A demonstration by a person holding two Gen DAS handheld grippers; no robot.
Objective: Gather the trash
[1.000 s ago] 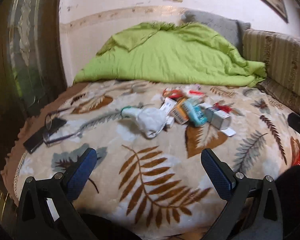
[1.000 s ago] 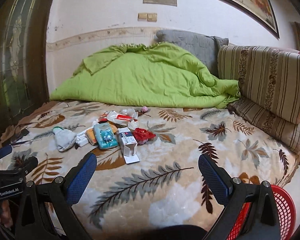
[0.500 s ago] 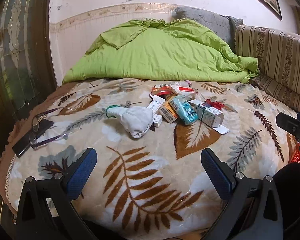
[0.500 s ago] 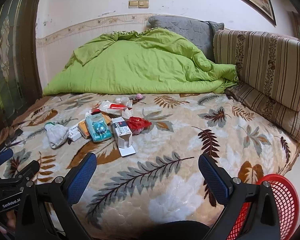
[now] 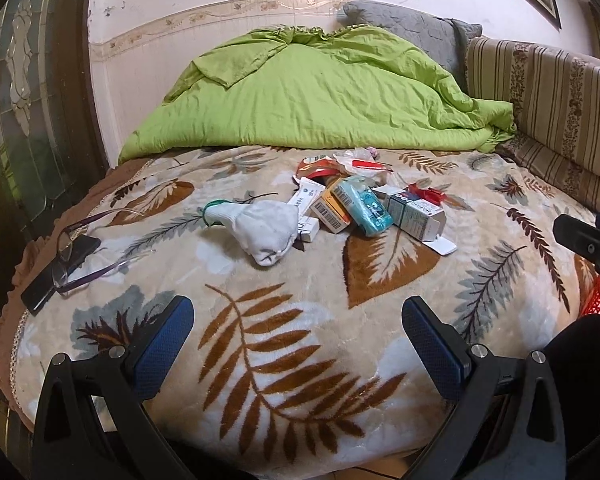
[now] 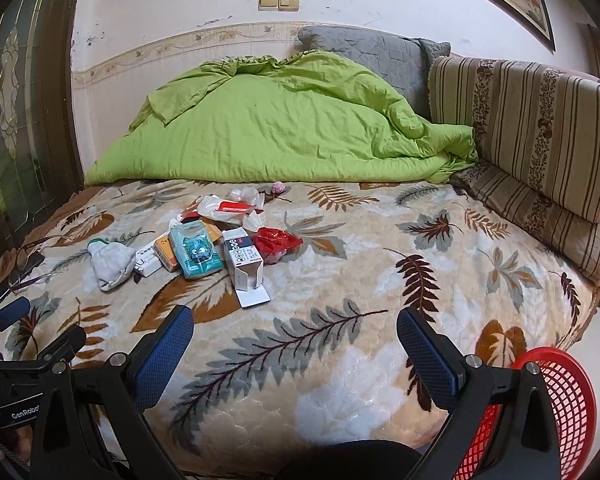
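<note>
The trash lay in a loose heap near the middle of the bed [image 6: 379,280], on the leaf-patterned blanket, just in front of the bunched green quilt [image 6: 284,128]. At the heap's centre sat a teal packet [image 6: 196,254] with a cartoon face. Touching its left side was an orange box [image 6: 167,254], and left of that a small white carton [image 6: 148,265] and a crumpled white sock [image 6: 110,262]. Just right of the teal packet an opened white box [image 6: 244,264] lay with its flap spread on the blanket, and a red wrapper [image 6: 276,241] rested beside it. Behind the teal packet, toward the quilt, were white plastic bags with red print [image 6: 230,206].

A red mesh basket [image 6: 567,392] stood off the bed's near right corner, well apart from the heap; what I could see of its inside held nothing, though much of it was hidden.

Far left of the teal packet, at the bed's edge, a pair of glasses [image 5: 66,248] lay across a dark phone [image 5: 60,272].

The left gripper [image 5: 298,336] and right gripper [image 6: 294,336] both hovered over the near blanket, short of the heap, fingers spread wide apart and holding nothing.
</note>
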